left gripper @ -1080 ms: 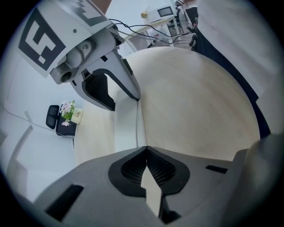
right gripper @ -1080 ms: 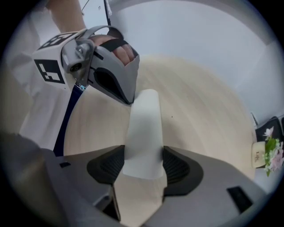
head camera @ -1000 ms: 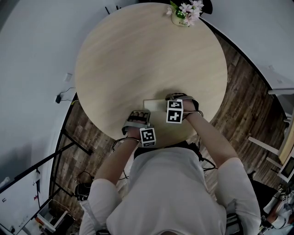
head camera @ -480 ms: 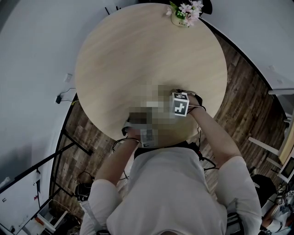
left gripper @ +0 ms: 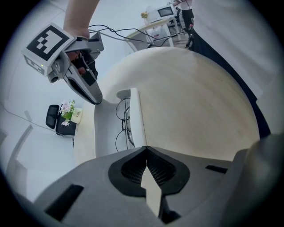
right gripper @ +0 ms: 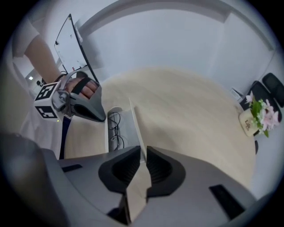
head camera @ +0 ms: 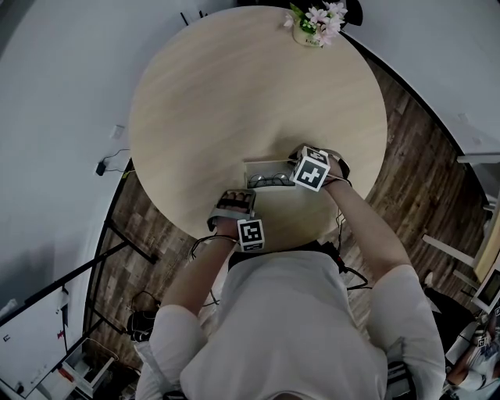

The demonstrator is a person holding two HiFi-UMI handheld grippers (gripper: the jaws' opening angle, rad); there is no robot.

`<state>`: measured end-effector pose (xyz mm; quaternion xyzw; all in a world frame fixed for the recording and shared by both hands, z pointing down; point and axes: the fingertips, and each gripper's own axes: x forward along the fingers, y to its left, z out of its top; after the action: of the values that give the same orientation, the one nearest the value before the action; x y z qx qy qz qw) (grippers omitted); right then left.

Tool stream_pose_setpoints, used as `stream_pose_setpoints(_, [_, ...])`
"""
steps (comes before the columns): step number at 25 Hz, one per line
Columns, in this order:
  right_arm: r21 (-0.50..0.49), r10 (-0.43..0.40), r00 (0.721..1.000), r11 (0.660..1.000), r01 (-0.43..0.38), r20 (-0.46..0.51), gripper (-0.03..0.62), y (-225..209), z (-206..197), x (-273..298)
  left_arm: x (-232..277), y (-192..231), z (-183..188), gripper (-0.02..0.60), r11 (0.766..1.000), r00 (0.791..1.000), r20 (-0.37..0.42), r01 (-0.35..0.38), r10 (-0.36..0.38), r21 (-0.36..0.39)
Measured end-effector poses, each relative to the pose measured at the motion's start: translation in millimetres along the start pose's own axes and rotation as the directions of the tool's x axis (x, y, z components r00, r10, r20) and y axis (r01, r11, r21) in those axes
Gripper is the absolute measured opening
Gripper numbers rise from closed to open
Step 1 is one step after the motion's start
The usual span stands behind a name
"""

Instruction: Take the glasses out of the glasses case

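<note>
— Jaws first: how do they stand?
— Nearest the person, the left gripper (left gripper: 145,148) is pinched tight on the near edge of the glasses case (left gripper: 138,117).
— And the glasses (head camera: 269,181)?
— Inside the open case, lying along that near side. Neither gripper touches them.
— The right gripper (right gripper: 141,153)?
— Its jaws have just been closing and nip the thin lid (right gripper: 136,117) on the far side.
— Beyond that?
— The round table (head camera: 234,94), with flowers (head camera: 316,23) at its far rim.
</note>
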<state>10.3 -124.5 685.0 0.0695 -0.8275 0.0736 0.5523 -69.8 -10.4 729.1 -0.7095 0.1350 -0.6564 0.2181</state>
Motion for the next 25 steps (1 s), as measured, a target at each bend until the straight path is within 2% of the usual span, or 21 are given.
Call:
stream_pose_setpoints(3, [0.047,-0.032,0.999,0.998,0.031,0.015,0.048,-4,-4,3,1,0,-1,0.005,1.000,1.000,0.003,0.000,0.000,-0.004])
stream_pose_setpoints(9, [0.057,-0.092,0.994,0.994,0.089,0.052,0.049,4,-7,-6,-1,2,-2,0.005,1.000,1.000,0.019,-0.006,0.006,0.002])
stream_pose_setpoints(16, [0.068,-0.224,0.967,0.974,0.216,0.126,0.037,7,-6,-36,-1,0,-2,0.005,1.000,1.000,0.012,-0.006,0.006,0.006])
stream_pose_setpoints(19, [0.031,-0.248,0.958,0.969,0.246,0.143,0.020,17,-5,-45,-1,0,-3,0.005,1.000,1.000,0.011,-0.005,0.005,0.008])
stream_pose_setpoints(25, [-0.120,-0.284,0.948,0.946,0.302,0.146,0.013,53,-2,-42,0,-1,-2,0.005,1.000,1.000,0.006,-0.003,0.003,0.003])
